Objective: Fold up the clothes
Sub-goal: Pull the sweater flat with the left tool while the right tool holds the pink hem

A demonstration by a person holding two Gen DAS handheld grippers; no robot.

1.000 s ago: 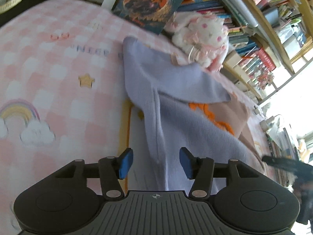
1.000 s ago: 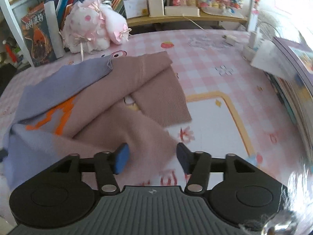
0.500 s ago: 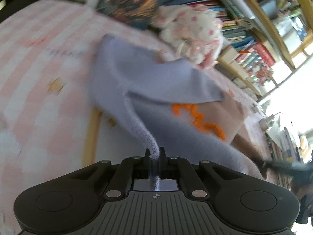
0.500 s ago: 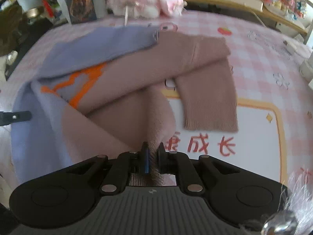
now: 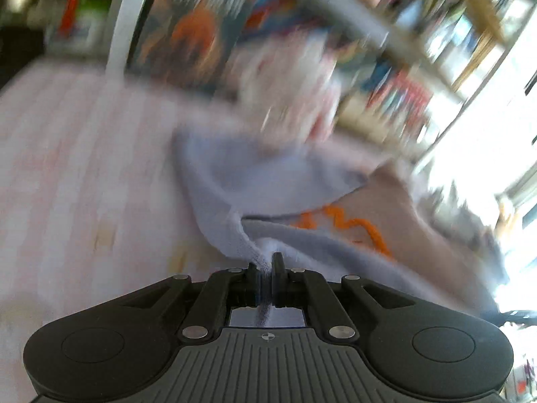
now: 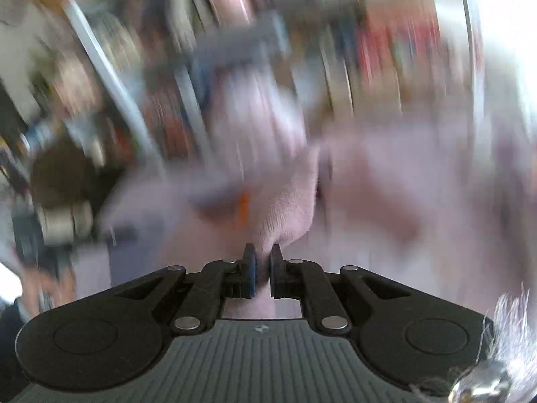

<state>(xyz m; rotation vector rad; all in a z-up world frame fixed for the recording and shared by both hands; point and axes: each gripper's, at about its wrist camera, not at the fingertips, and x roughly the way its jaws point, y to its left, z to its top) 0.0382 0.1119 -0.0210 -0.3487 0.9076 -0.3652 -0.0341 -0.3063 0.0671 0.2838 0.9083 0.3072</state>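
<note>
A knit sweater (image 5: pixel 268 181), lavender on one half and dusty pink on the other with an orange zigzag, lies on the pink checked table cover (image 5: pixel 84 174). My left gripper (image 5: pixel 265 265) is shut on the lavender hem, which is pulled up off the cover into a ridge. In the right wrist view, my right gripper (image 6: pixel 262 257) is shut on the pink part of the sweater (image 6: pixel 288 208), which rises in a peak from its jaws. Both views are heavily blurred.
A white and pink plush toy (image 5: pixel 288 90) sits behind the sweater at the table's far edge. A large picture book (image 5: pixel 201 27) leans beside it, with crowded bookshelves (image 5: pixel 419 40) behind. Bright window light fills the right side.
Both grippers were open over the sweater's near edge, then shut on the cloth. Since then both have lifted, the right one more, drawing the hem up and tilting the views toward the shelves.
</note>
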